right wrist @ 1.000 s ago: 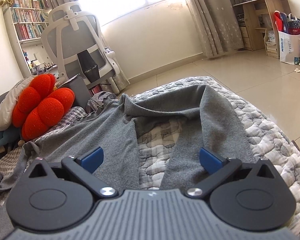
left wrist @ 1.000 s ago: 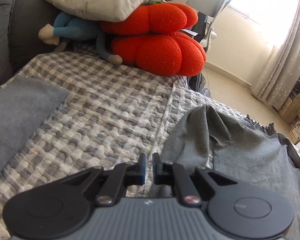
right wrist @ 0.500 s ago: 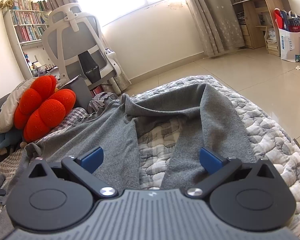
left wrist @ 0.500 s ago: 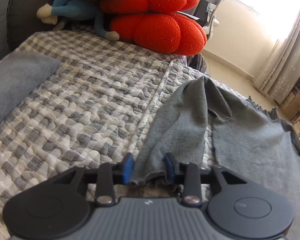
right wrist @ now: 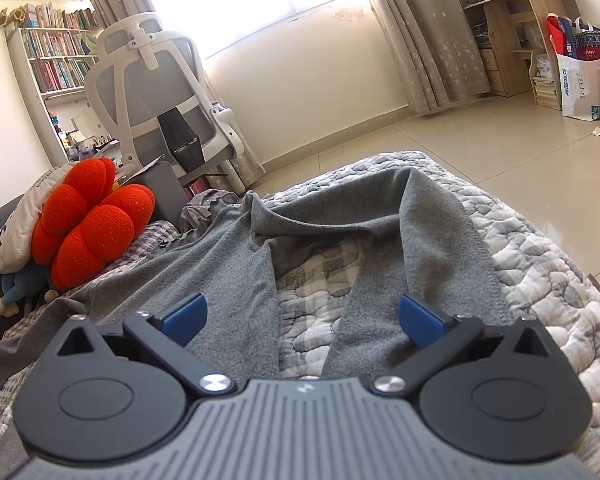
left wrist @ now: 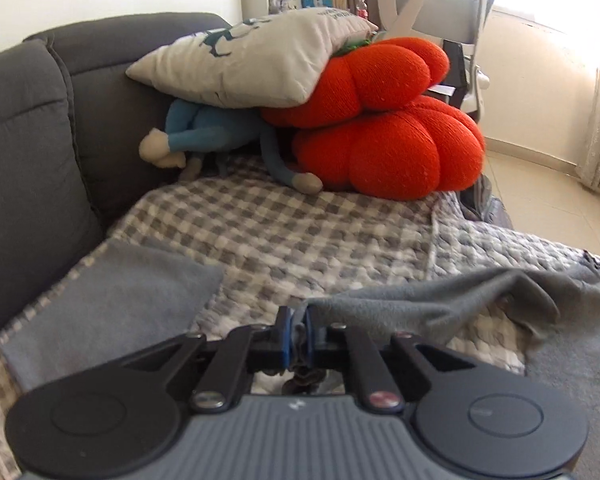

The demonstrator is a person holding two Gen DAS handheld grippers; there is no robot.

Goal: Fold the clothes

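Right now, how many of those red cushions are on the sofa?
2. One red cushion lies on the checked cover; the other is stacked on it, partly under the pale pillow. More could be hidden behind.

Daylight floods through the window, which is blown out to white. Fisheye curvature bends both views, with dark vignetted corners.

Grey garment, grey-white checked quilt, orange-red cushions.
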